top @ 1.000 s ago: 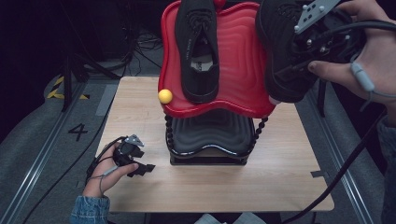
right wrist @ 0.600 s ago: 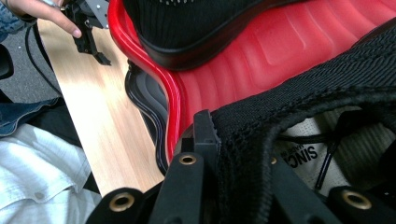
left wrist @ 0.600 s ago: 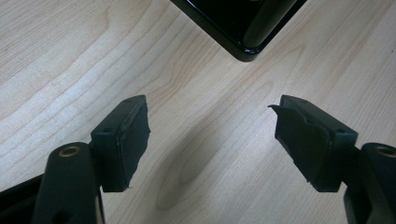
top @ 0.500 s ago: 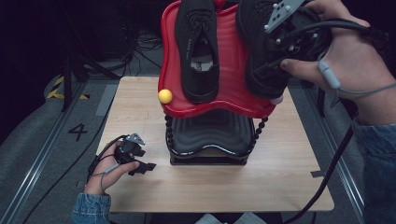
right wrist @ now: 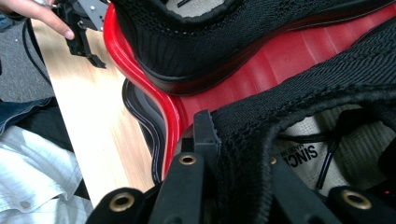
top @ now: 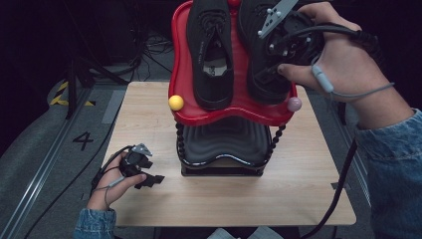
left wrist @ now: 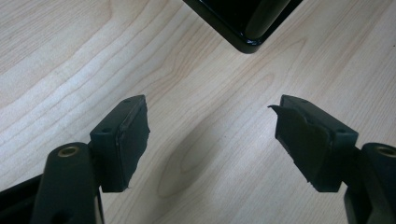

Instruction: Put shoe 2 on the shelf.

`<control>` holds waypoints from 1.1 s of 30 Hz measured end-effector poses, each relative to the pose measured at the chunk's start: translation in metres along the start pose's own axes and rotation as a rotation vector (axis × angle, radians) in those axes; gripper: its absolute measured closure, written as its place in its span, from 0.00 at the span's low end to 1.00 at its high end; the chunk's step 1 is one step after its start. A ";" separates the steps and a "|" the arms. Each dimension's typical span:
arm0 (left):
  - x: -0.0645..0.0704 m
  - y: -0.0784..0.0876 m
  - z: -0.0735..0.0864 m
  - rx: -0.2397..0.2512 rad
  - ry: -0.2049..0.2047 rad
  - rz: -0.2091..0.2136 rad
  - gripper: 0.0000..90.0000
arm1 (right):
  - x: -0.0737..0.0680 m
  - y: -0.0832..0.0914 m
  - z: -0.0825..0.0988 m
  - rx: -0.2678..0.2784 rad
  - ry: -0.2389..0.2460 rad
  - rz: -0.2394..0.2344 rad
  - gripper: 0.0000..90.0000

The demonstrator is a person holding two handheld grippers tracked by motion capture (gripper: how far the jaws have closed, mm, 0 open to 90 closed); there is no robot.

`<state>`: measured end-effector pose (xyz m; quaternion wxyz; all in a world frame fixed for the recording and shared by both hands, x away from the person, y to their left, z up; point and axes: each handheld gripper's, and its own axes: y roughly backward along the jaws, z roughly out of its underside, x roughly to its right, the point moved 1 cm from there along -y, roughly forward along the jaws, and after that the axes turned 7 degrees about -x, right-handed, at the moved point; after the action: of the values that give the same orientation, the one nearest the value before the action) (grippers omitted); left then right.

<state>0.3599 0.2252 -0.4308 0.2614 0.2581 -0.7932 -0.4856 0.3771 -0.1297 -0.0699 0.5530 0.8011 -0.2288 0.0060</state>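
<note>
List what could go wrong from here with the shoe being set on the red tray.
1. The right gripper pinches only the collar of the second shoe; that thin knit edge could slip and the shoe drop.
2. The red tray sits high on the black stand; pressing down near its edge might tip it.
3. The first shoe lies close beside; it may get nudged.

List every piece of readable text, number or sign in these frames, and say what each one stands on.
"4": a black numeral on the grey floor left of the table.
"SINCE": upside down on the insole of the shoe held in the right gripper; the smaller line beside it is too small to read.
Print inside the other shoe: too blurred to read.
</note>
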 end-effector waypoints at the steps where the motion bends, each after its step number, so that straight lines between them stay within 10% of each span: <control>1: 0.001 0.000 0.001 -0.005 0.009 -0.002 0.29 | 0.000 -0.001 -0.001 -0.001 0.001 0.001 0.96; 33: 0.000 -0.004 -0.001 -0.018 -0.009 0.007 0.29 | -0.002 -0.038 -0.010 0.007 0.021 -0.003 0.96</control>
<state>0.3613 0.2225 -0.4339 0.2617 0.2510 -0.7909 -0.4928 0.3922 -0.1091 -0.1003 0.5525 0.8033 -0.2218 0.0144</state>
